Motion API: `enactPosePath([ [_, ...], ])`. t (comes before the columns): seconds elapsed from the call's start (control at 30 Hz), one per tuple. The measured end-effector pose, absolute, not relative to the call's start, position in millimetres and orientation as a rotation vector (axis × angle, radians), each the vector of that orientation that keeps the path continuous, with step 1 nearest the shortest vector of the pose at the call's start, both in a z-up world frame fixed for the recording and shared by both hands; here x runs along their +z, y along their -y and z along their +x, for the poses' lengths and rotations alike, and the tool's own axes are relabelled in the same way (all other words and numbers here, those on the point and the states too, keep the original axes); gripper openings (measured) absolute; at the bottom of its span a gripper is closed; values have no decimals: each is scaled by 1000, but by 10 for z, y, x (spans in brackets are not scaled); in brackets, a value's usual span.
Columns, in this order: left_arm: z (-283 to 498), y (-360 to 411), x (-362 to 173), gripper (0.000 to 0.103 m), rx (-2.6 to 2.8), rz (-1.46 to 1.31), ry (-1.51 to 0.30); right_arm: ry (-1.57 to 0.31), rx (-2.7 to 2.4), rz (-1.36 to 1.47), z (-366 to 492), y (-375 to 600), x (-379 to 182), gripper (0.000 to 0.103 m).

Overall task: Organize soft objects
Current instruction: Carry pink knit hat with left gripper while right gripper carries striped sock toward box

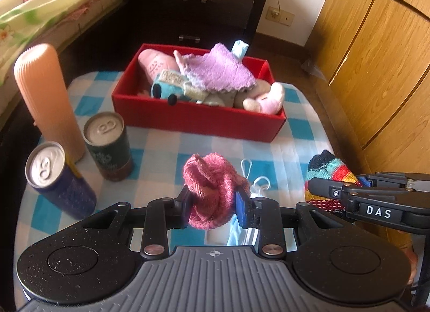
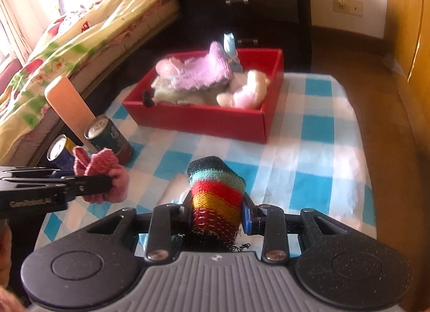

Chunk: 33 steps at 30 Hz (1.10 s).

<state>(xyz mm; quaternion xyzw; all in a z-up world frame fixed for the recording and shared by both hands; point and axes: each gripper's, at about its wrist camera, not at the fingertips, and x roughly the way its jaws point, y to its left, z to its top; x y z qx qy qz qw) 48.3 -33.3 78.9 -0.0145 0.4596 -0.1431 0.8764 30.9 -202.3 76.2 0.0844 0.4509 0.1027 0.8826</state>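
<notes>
Holding one soft item per tool. Left tool [image 1: 213, 201] is clamped on a bunched pink knit piece [image 1: 212, 191]; right tool [image 2: 217, 210] is clamped on a rainbow-striped knit sock [image 2: 216, 191], its long axis running forward along the fingers, dark toe end outward. Both items hang clear above the checked worktop [image 2: 317, 156].

Red box [image 1: 199, 121] sits straight ahead of both tools, at the far side of the worktop, already holding a lilac cloth [image 1: 217, 70] and plush toys [image 1: 264, 98]. It lies nearly dead ahead of the left tool and slightly left of the right tool's line; judged roughly equal reach.

A blue face mask [image 1: 242, 231] lies on the worktop under the left tool, not yet boxed. Two cans [image 1: 107, 145] and a ribbed peach container [image 1: 45, 97] stand left of the path; likely clear.
</notes>
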Motion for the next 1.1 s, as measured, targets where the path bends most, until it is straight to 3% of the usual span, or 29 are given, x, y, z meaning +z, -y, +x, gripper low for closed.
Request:
enactPosePath([
  [1.1,1260,561,1176,35,-218,-55,-810,-750,185,70,968,1771,1339,11],
])
